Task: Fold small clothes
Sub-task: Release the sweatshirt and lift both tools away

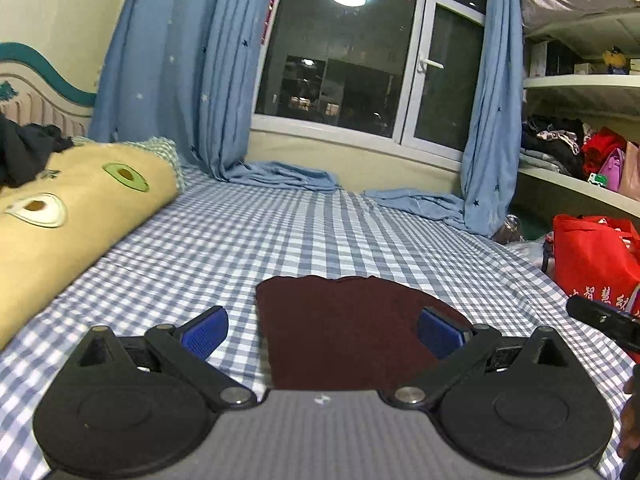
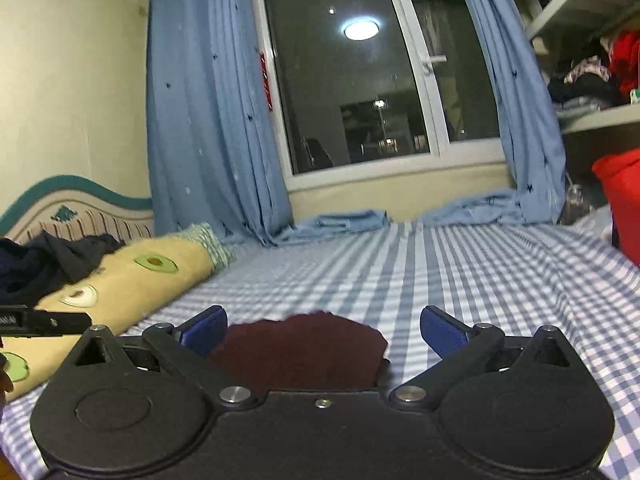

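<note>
On the blue-and-white checked bedsheet (image 1: 280, 232), a small maroon garment (image 1: 344, 328) lies flat, directly ahead of both grippers. The left gripper (image 1: 322, 334) has its blue pads spread wide and grasps nothing; the right gripper (image 2: 322, 334) is likewise fully spread and empty, the cloth just beyond its left pad. The step appears to be taking the near edge for a fold. Done well, each claw would pinch one near corner, catching the cloth and not the sheet beneath, then lift both evenly. The avocado-print pillow (image 1: 60, 216) lies well apart.
</note>
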### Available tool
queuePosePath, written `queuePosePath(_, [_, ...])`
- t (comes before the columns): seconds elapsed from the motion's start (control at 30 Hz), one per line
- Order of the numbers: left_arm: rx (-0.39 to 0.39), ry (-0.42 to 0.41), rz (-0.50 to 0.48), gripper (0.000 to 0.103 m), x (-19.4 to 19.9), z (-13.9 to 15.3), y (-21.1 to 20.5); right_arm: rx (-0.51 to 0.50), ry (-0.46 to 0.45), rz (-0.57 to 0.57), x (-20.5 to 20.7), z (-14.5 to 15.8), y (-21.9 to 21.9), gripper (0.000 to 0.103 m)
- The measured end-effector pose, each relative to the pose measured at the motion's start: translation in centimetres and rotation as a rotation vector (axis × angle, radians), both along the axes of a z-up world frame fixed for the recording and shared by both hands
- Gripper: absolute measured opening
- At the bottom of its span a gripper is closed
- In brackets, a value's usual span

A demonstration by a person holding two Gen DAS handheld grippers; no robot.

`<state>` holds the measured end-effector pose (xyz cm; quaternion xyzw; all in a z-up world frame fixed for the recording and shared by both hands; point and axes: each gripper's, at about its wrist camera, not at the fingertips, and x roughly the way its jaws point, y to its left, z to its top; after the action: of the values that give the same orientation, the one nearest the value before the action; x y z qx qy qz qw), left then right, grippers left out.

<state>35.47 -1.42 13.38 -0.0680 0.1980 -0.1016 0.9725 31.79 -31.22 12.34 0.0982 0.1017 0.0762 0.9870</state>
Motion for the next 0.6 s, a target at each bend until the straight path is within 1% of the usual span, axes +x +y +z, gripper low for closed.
queuePosePath(0.13, [0.021,-0.033,0.041,0.102,-3.1,0.9,0.1,-0.002,-0.043,0.005,-3.3,1.3,0.8,0.103])
queuePosePath(0.33, [0.057,-0.082,0.088,0.102,-8.1,1.0,0.0,-0.025,-0.087,0.007,-8.1,1.6,1.9,0.103])
queuePosePath(0.4, [0.071,-0.098,0.102,0.102,-10.1,0.4,-0.2,-0.029,-0.093,0.0,-10.0,1.2,2.3,0.103])
queuePosePath(0.47, [0.124,-0.12,0.141,0.102,-12.3,-0.7,-1.1,-0.016,-0.091,-0.01,-12.4,0.2,2.5,0.103])
queuePosePath(0.53, [0.186,-0.121,0.161,0.102,-14.3,-1.9,-2.2,-0.009,-0.091,-0.014,-14.4,-0.9,2.6,0.103])
queuePosePath(0.6, [0.192,-0.108,0.152,0.102,-16.0,-3.0,-2.9,-0.017,-0.086,-0.035,-16.5,-2.0,2.8,0.103])
